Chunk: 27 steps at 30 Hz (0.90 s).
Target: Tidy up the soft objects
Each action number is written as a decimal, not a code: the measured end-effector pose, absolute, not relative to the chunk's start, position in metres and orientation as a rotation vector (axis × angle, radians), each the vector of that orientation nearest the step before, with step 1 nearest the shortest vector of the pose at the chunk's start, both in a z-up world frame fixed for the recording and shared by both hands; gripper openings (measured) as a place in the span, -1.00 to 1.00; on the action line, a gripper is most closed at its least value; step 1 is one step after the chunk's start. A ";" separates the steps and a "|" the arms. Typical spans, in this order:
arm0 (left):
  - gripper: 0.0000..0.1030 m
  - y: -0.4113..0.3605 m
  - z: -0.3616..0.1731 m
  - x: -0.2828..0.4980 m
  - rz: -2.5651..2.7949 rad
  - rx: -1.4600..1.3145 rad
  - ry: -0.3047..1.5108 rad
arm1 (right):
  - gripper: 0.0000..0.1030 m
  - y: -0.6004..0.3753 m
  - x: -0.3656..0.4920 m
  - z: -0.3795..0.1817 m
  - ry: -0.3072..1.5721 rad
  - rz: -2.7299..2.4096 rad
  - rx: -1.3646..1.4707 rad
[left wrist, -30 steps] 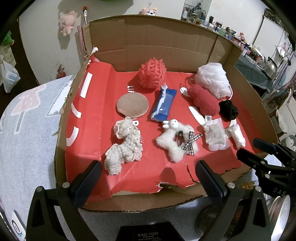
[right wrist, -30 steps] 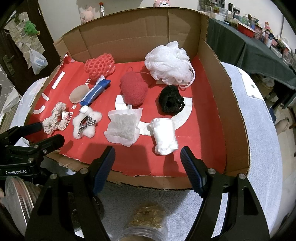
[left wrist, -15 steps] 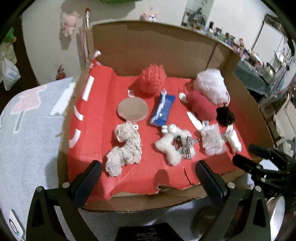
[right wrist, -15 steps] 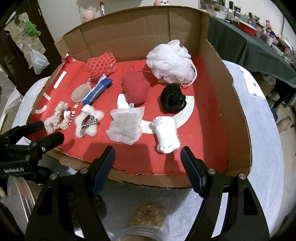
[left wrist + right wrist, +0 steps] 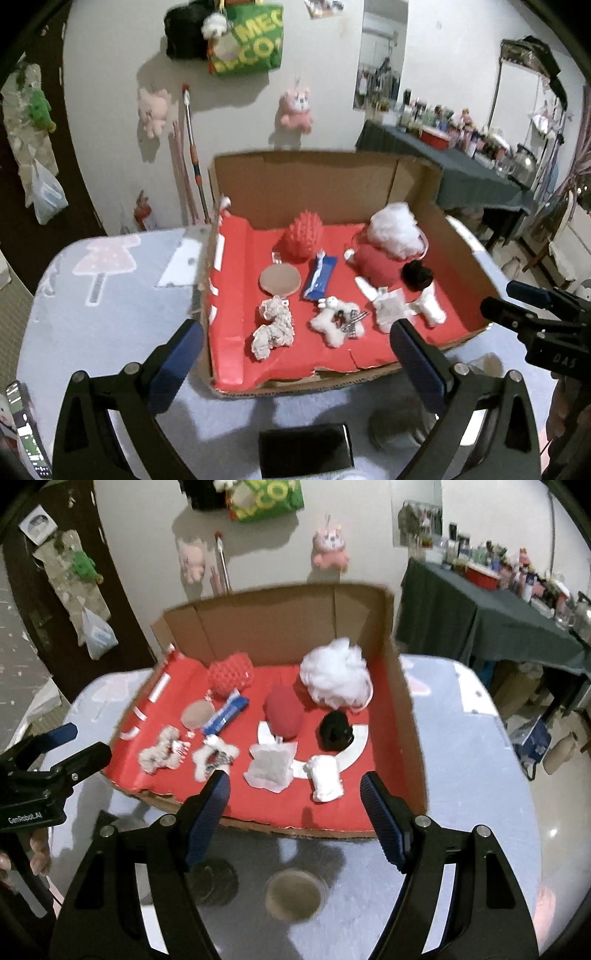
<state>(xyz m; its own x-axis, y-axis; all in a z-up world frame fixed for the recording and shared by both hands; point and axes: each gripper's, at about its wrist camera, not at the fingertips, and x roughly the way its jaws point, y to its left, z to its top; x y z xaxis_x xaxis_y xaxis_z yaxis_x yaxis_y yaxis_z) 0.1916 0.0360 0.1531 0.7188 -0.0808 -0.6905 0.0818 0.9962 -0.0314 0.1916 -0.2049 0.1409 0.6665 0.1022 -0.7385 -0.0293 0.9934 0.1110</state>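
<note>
Soft items, from white mesh pouf [image 5: 334, 677] to knitted scrunchie [image 5: 272, 328], lie spaced in rows inside the red-lined cardboard tray [image 5: 404, 716]; left gripper [image 5: 295, 347] and right gripper [image 5: 295, 794] hover spread and empty, so sorting looks essentially finished.
</note>
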 end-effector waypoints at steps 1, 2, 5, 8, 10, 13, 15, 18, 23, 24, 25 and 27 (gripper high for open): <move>1.00 0.035 0.157 0.184 -0.090 0.006 0.739 | 0.56 -0.205 0.184 0.147 0.816 0.071 0.086; 1.00 0.034 0.162 0.173 -0.092 0.018 0.705 | 0.58 -0.204 0.176 0.152 0.792 0.063 0.076; 1.00 0.029 0.167 0.149 -0.109 0.032 0.646 | 0.58 -0.198 0.149 0.163 0.718 0.040 0.026; 1.00 0.028 0.164 0.129 -0.139 0.003 0.631 | 0.59 -0.192 0.123 0.167 0.679 0.045 0.010; 1.00 0.028 0.160 0.115 -0.158 -0.017 0.623 | 0.59 -0.190 0.107 0.166 0.659 0.051 0.027; 1.00 0.028 0.151 0.097 -0.151 -0.014 0.610 | 0.59 -0.188 0.084 0.161 0.631 0.057 0.056; 1.00 0.027 0.144 0.087 -0.157 -0.019 0.609 | 0.59 -0.187 0.070 0.155 0.620 0.048 0.059; 1.00 0.026 0.130 0.079 -0.179 -0.050 0.633 | 0.59 -0.182 0.054 0.141 0.619 0.014 0.041; 1.00 0.021 0.102 0.073 -0.191 -0.058 0.678 | 0.59 -0.183 0.040 0.115 0.635 -0.014 0.054; 1.00 0.019 0.095 0.072 -0.190 -0.054 0.690 | 0.59 -0.184 0.039 0.107 0.641 -0.018 0.059; 1.00 0.016 0.087 0.074 -0.188 -0.048 0.708 | 0.59 -0.185 0.039 0.101 0.648 -0.020 0.062; 1.00 0.013 0.073 0.074 -0.185 -0.045 0.740 | 0.59 -0.184 0.039 0.088 0.668 -0.030 0.056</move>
